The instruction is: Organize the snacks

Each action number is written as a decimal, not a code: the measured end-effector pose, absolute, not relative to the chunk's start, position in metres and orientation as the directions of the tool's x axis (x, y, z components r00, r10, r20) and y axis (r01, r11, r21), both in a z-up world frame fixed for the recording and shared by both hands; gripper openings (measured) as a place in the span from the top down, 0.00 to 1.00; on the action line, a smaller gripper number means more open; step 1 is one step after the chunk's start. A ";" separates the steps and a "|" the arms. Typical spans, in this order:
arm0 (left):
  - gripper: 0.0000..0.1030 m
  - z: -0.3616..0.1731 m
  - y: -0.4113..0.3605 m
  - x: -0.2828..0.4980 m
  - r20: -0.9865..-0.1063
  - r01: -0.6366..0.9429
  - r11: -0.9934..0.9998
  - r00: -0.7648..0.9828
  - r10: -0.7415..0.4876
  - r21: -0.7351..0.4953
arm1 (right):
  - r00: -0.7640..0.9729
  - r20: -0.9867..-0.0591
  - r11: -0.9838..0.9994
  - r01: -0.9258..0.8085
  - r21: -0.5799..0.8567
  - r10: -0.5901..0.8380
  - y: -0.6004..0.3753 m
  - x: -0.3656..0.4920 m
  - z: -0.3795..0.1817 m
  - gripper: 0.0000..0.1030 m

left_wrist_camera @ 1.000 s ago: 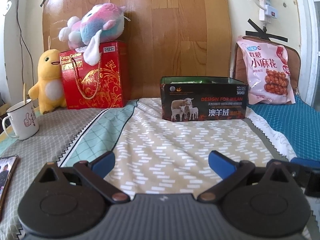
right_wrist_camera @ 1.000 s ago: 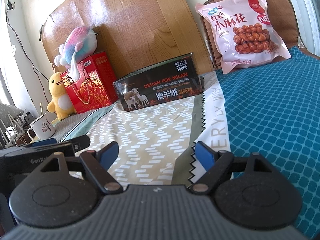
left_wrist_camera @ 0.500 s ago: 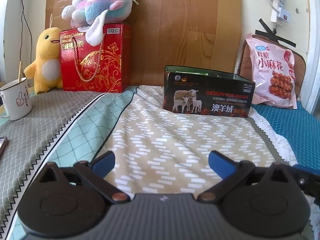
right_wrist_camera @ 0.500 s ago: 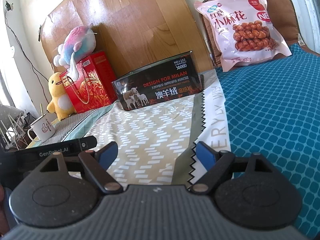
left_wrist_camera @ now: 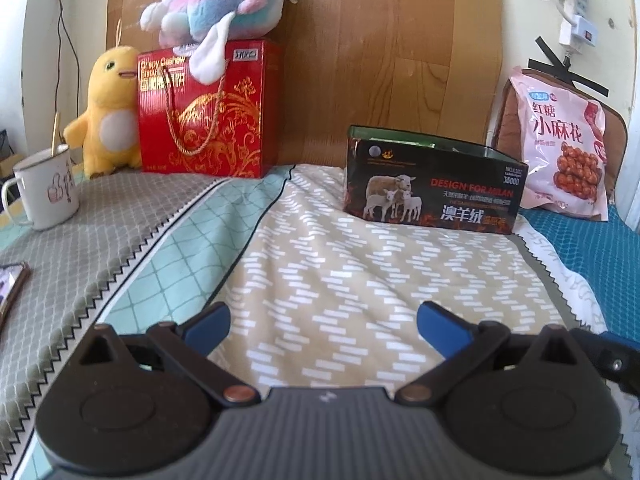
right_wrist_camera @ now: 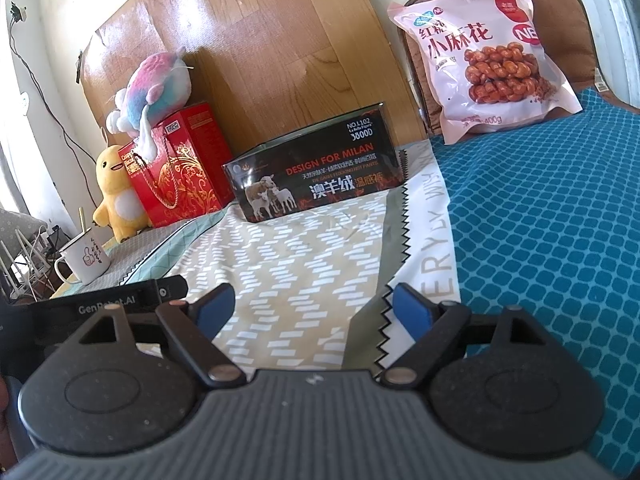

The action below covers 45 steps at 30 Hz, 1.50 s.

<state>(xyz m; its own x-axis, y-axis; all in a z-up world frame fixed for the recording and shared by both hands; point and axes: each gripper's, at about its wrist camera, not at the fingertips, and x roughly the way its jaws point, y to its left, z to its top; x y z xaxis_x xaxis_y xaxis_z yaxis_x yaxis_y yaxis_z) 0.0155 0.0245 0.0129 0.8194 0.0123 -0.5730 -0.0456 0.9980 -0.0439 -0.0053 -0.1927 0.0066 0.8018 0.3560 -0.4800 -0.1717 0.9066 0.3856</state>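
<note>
A black open-topped box with sheep printed on it [left_wrist_camera: 434, 186] stands on the bed near the wooden headboard; it also shows in the right wrist view [right_wrist_camera: 316, 180]. A pink snack bag [left_wrist_camera: 564, 152] leans upright at the back right, also in the right wrist view [right_wrist_camera: 480, 56]. A red cashew biscuit gift box [left_wrist_camera: 208, 112] stands at the back left. My left gripper [left_wrist_camera: 322, 326] is open and empty, low over the tan sheet, well short of the black box. My right gripper [right_wrist_camera: 314, 310] is open and empty beside it.
A pastel plush [left_wrist_camera: 216, 12] lies on the red box and a yellow plush [left_wrist_camera: 106, 112] stands beside it. A white mug [left_wrist_camera: 46, 188] sits at the left. A phone's edge [left_wrist_camera: 10, 292] shows at far left. A blue patterned cover [right_wrist_camera: 540, 220] lies on the right.
The left gripper has swung a little left and back, so the black box and snack bag sit further right in its view. The right gripper has barely moved. Both stay open.
</note>
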 end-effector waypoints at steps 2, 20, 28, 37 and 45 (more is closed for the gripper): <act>0.00 0.012 0.026 0.018 -0.588 -0.044 0.998 0.809 0.004 -0.055 | 0.802 -0.481 0.907 -0.171 0.385 0.355 -0.193 -0.005 0.007 0.14; 0.00 0.010 0.018 0.019 -0.601 -0.031 1.000 0.799 0.027 0.003 | 0.802 -0.480 0.907 -0.171 0.385 0.355 -0.195 -0.005 0.007 0.14; 0.00 0.009 0.016 0.019 -0.602 -0.017 1.000 0.798 0.022 0.014 | 0.802 -0.481 0.907 -0.170 0.384 0.354 -0.194 -0.005 0.007 0.13; 0.00 0.009 0.015 0.019 -0.600 -0.006 1.000 0.799 0.017 0.020 | 0.802 -0.481 0.908 -0.170 0.384 0.354 -0.194 -0.005 0.007 0.13; 0.00 0.010 0.013 0.016 -0.588 0.011 1.000 0.808 0.006 0.025 | 0.802 -0.481 0.908 -0.170 0.384 0.354 -0.194 -0.005 0.007 0.13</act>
<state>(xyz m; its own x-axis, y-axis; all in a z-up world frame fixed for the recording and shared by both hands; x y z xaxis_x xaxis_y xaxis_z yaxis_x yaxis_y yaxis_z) 0.0164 0.0131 0.0100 0.8085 0.0059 -0.5885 0.0106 0.9996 0.0245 -0.0053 -0.1943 0.0069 0.8024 0.3536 -0.4808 -0.1699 0.9076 0.3840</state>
